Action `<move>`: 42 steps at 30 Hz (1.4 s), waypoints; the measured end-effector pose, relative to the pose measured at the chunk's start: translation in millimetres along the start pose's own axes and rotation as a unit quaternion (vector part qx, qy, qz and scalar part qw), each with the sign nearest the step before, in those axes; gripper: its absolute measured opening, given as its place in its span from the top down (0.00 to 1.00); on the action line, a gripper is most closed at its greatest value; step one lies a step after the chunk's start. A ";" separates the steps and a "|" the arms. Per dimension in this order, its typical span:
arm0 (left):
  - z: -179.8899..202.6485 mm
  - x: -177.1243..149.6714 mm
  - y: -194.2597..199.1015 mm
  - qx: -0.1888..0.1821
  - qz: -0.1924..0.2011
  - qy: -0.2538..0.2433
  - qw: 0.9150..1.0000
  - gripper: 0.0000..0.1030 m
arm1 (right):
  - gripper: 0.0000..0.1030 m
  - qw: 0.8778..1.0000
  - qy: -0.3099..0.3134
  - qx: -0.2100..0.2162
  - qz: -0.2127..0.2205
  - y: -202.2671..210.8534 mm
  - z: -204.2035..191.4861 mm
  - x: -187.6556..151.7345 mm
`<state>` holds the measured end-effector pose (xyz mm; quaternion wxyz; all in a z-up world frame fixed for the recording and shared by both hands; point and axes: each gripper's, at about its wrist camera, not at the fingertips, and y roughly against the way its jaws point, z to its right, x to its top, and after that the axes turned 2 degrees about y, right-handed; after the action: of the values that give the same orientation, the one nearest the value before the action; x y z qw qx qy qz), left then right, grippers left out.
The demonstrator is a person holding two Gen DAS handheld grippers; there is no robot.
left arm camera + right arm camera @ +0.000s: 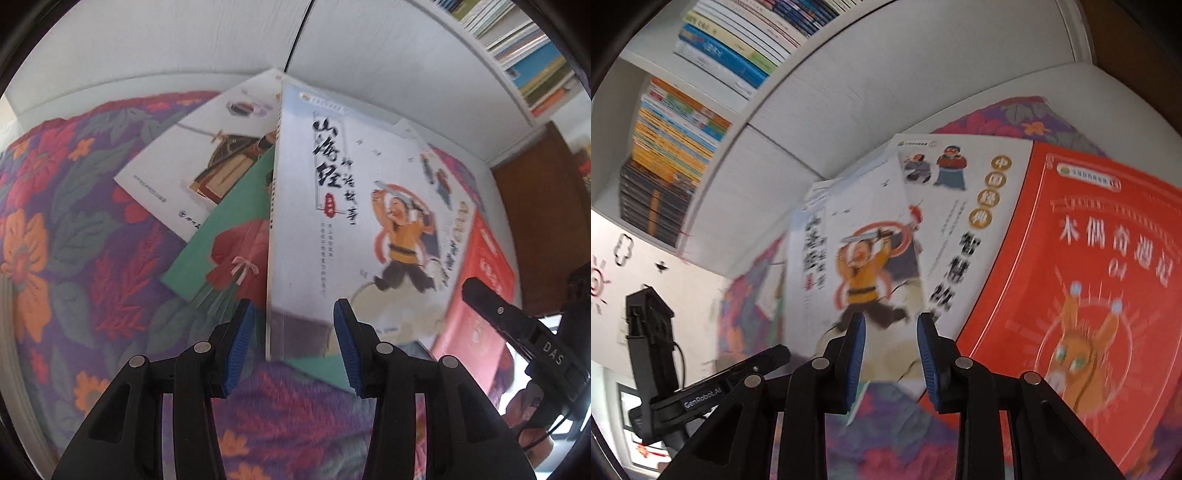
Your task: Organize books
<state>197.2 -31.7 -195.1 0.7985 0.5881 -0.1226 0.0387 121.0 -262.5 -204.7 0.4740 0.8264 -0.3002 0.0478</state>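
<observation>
I see the thin, glossy paperback books fanned over the purple floral quilt (55, 258): big red book (1089, 277), then the white running-figure book (332, 206) on top. They look light, floppy and slippery; I'd pinch a near edge. Left gripper (293, 347) and right gripper (891, 363) both gape, holding nothing.

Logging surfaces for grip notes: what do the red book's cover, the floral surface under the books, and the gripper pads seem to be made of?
Red book: glossy coated paper or card, judging by its sheen and thin printed lines.
Floral surface: woven or quilted fabric, with a textured weave.
Pads of the left gripper: blue, ribbed, probably rubber or soft plastic.
</observation>
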 end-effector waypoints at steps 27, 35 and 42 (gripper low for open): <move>-25.5 -83.5 23.9 0.025 -0.034 -0.024 0.999 0.45 | 0.64 0.994 0.062 0.008 -0.090 -24.0 -17.5 -31.8; -43.4 -171.3 39.6 0.026 -0.081 -0.023 0.996 0.45 | 0.63 0.990 0.054 -0.007 -0.129 2.5 -34.2 -103.2; -71.4 -184.5 48.2 -0.040 -0.109 0.019 0.993 0.46 | 0.63 0.978 0.094 -0.014 -0.187 10.3 -43.1 -150.5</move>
<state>19.6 65.9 -214.7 0.8233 0.5643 -0.0439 -0.0420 1.7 -163.5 -228.1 0.5124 0.8529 -0.0950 0.0314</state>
